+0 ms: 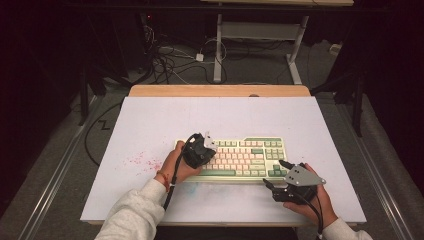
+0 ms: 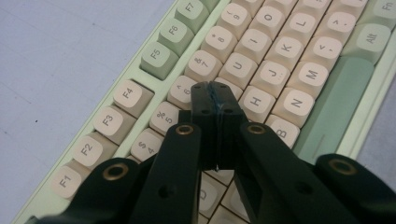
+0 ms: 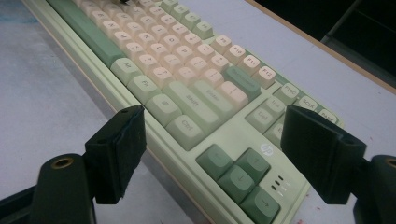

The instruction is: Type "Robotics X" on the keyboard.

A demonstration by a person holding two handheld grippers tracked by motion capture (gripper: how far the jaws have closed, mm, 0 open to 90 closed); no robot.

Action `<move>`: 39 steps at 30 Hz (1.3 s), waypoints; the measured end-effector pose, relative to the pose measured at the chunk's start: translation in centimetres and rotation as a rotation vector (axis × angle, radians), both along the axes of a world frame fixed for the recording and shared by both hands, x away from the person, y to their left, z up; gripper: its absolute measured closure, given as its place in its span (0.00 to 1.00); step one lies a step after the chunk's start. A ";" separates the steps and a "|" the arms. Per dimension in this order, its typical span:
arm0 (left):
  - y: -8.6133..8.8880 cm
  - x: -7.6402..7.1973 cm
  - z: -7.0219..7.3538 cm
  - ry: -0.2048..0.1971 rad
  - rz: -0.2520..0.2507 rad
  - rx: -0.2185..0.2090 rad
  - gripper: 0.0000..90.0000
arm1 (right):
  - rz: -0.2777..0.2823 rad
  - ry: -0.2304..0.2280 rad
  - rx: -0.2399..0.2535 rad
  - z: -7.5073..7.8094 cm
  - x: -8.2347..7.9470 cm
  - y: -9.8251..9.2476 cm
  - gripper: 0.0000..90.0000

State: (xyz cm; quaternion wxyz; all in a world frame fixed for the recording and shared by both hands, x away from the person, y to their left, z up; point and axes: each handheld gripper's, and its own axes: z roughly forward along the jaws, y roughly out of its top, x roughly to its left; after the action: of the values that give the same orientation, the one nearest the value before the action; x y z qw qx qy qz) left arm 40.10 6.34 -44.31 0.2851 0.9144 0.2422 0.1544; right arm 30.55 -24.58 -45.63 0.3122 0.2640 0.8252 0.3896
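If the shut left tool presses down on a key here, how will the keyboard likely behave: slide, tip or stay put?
The keyboard probably stays put: it lies flat and wide on the table. It looks rigid, so little flex. The left tool is over the middle rows, not an edge, so tipping seems unlikely; only the key should give.

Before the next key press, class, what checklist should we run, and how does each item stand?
1. Left hand-held gripper closed to a single tip: ok.
2. Tip over the keyboard, near the 6 key: ok.
3. Tip actually touching a key: cannot tell.
4. Right hand-held gripper open, holding nothing: ok.
5. Right hand-held gripper off the keys, by the keyboard's arrow-key corner: ok.
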 end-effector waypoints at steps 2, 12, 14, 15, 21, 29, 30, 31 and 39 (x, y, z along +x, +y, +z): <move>-0.1 0.1 -0.1 0.001 0.002 0.004 0.96 | 0.002 -0.003 -0.001 0.1 0.0 -0.1 0.26; -0.4 0.1 -0.2 -0.003 -0.002 0.028 0.97 | 0.002 0.000 -0.003 0.1 0.0 -0.1 0.26; -0.2 0.1 -0.1 -0.013 0.002 0.019 0.97 | 0.001 -0.001 -0.004 0.1 0.0 -0.1 0.26; -0.2 0.1 0.0 -0.012 0.003 0.016 0.97 | 0.002 -0.002 -0.004 0.2 0.1 -0.1 0.26; 0.0 0.0 0.2 -0.021 0.006 0.013 0.96 | 0.003 -0.002 -0.003 0.2 0.1 -0.2 0.26; 0.5 -0.3 0.7 -0.051 0.013 -0.022 0.91 | -0.002 -0.002 -0.001 0.2 0.1 -0.2 0.26; 0.6 -0.4 0.8 -0.053 0.012 -0.023 0.90 | -0.002 0.000 -0.003 0.2 0.1 -0.2 0.26; 0.7 -0.4 0.8 -0.055 0.010 -0.026 0.89 | -0.002 0.001 -0.003 0.2 0.1 -0.2 0.26; 1.4 -1.0 1.3 -0.092 0.030 -0.041 0.68 | -0.004 -0.003 -0.008 0.3 0.1 -0.2 0.26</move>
State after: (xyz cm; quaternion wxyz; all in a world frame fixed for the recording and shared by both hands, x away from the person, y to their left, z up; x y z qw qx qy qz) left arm 39.13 7.72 -43.04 0.3122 0.8966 0.2457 0.1954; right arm 30.65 -24.81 -45.32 0.3152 0.2641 0.8258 0.3861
